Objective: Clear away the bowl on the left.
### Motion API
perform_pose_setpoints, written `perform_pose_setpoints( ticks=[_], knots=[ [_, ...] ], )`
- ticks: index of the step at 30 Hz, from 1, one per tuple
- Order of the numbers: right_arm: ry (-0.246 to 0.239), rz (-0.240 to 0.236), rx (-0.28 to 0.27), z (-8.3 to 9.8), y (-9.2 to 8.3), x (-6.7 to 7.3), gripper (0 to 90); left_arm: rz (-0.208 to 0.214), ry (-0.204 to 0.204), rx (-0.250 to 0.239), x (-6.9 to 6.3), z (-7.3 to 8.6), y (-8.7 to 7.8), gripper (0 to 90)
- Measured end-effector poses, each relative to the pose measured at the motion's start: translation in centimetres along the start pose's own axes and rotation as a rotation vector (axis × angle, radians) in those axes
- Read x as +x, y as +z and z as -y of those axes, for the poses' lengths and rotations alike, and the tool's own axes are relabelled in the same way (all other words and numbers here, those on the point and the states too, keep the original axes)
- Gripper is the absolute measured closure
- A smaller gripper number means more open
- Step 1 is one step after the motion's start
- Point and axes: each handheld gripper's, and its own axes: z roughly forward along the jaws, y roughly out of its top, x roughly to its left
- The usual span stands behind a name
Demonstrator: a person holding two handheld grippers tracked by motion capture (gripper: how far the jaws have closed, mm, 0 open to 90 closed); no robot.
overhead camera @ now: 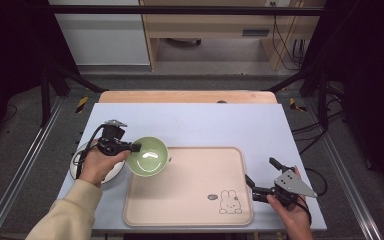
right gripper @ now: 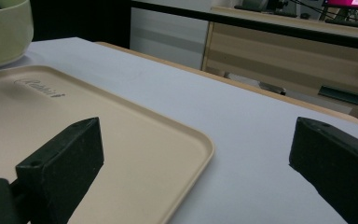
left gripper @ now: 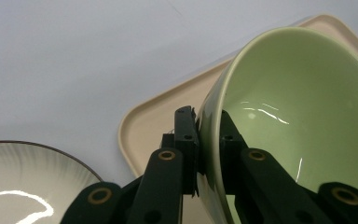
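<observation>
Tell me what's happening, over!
Left claw shut on green bowl rim, bowl over tray corner. Right claw open, empty, beside tray. White plate under left hand. Nothing blocking.

I can read 1 word: "Rabbit", in small dark slanted letters on the floor of the beige tray (right gripper: 135, 140), at the upper left of the right gripper view. From the high view I see a rabbit drawing (overhead camera: 229, 202) printed on the same tray toward its lower right, with a small dark round mark (overhead camera: 212, 197) just left of it; whatever that mark says is too small for me to read.
</observation>
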Motion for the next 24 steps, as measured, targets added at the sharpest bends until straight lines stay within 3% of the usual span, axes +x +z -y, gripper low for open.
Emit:
perform_pose_setpoints(
  ticks=[4,24],
  knots=[
    [-0.004,0.0,0.0,0.0,-0.1,0.1,3.1,0.01,-0.016,-0.001,0.1,-0.2,0.5,83.1],
    [0.007,0.008,-0.01,0.0,-0.3,-0.2,3.2,0.039,0.019,0.015,-2.0,-1.4,2.3,83.0]
  ],
)
